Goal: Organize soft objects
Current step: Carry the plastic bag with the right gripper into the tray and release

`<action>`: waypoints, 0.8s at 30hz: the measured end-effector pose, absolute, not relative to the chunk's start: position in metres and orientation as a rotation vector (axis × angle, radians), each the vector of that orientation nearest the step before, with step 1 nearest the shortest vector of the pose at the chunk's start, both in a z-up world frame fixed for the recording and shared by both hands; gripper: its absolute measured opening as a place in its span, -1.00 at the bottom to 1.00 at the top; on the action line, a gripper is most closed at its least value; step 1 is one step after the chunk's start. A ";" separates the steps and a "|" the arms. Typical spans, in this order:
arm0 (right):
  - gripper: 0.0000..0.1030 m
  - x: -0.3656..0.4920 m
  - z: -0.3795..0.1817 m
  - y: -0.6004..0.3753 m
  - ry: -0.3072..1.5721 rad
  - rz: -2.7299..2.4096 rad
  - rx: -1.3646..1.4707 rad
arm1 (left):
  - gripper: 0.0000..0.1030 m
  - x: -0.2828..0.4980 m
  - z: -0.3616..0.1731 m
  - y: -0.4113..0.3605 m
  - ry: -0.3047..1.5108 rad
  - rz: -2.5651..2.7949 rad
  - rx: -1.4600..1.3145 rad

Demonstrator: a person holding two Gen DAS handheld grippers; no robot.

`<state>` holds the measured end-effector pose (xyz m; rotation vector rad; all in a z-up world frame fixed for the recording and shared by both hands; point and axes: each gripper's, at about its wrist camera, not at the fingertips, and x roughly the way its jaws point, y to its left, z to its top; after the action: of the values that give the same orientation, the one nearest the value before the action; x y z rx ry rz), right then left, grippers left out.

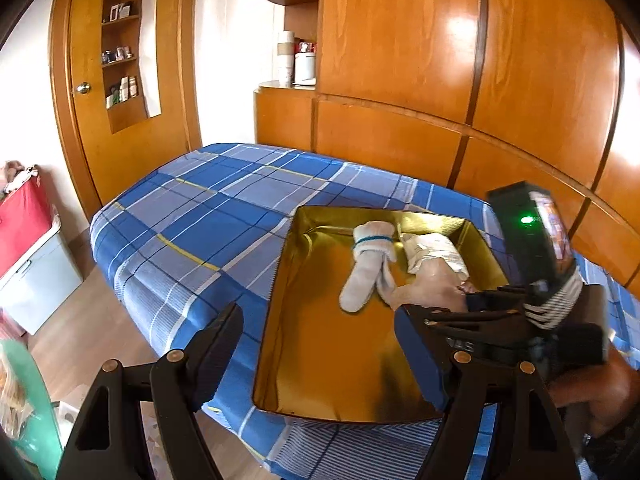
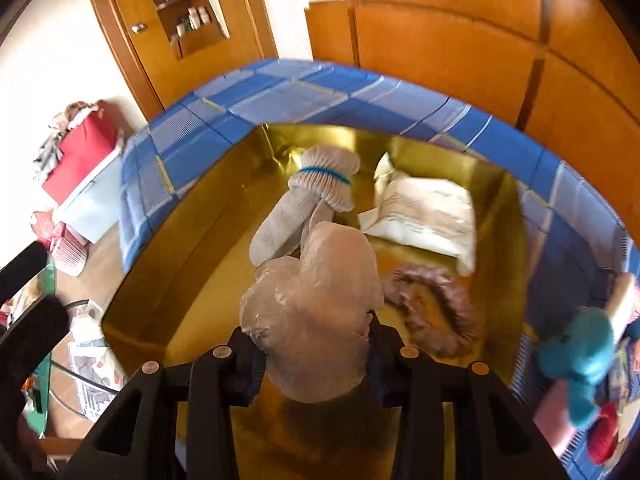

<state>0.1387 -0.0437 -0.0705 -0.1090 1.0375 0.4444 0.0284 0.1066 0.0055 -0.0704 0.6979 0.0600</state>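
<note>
Between my right gripper's [image 2: 316, 356] black fingers [image 2: 222, 376] sits a pinkish soft bundle in clear plastic [image 2: 320, 300], bulging past both pads; they pinch it over the near half of the gold tray [image 2: 168, 264]. Just beyond it, touching or nearly so, lies a pair of grey-white socks [image 2: 304, 200] bound at the cuff with a teal band, the toes pointing back toward me. To the right of the socks, in the tray's far right part, rests a white packet of folded cloth [image 2: 428, 216]. Nearer and to the right of my bundle, a fuzzy mauve loop [image 2: 436, 312] curls on the tray floor. Outside the tray, at the right edge on the blue plaid bedspread [image 2: 304, 88], I see a teal knitted thing [image 2: 580, 356] and something red [image 2: 604, 428] below it.

My left gripper [image 1: 320, 360] hangs over the tray's near left corner with its fingers [image 1: 216, 352] spread wide and nothing between them. From that side the right gripper reaches in from the right with the bundle in front of it, and a hand [image 1: 592, 396] shows behind its black body. Wooden wardrobe panels [image 1: 400, 40] stand beyond the bed, and a door with a shelf niche [image 1: 124, 52] is at far left.
</note>
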 end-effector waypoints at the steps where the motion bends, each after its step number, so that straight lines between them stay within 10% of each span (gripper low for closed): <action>1: -0.13 0.143 -0.075 -0.040 1.049 0.439 -0.112 | 0.52 0.028 0.005 0.108 0.700 0.064 -0.072; 10: 0.26 0.148 -0.087 -0.041 1.058 0.401 -0.079 | 0.52 0.027 0.003 0.116 0.702 0.076 -0.084; 24: 0.29 0.123 -0.055 -0.065 0.941 0.352 -0.040 | 0.54 0.021 0.011 0.104 0.687 0.058 -0.060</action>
<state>0.1230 -0.0653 -0.0553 -0.0399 0.9414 0.3523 0.0210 0.1044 0.0107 -0.0596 0.6873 0.0580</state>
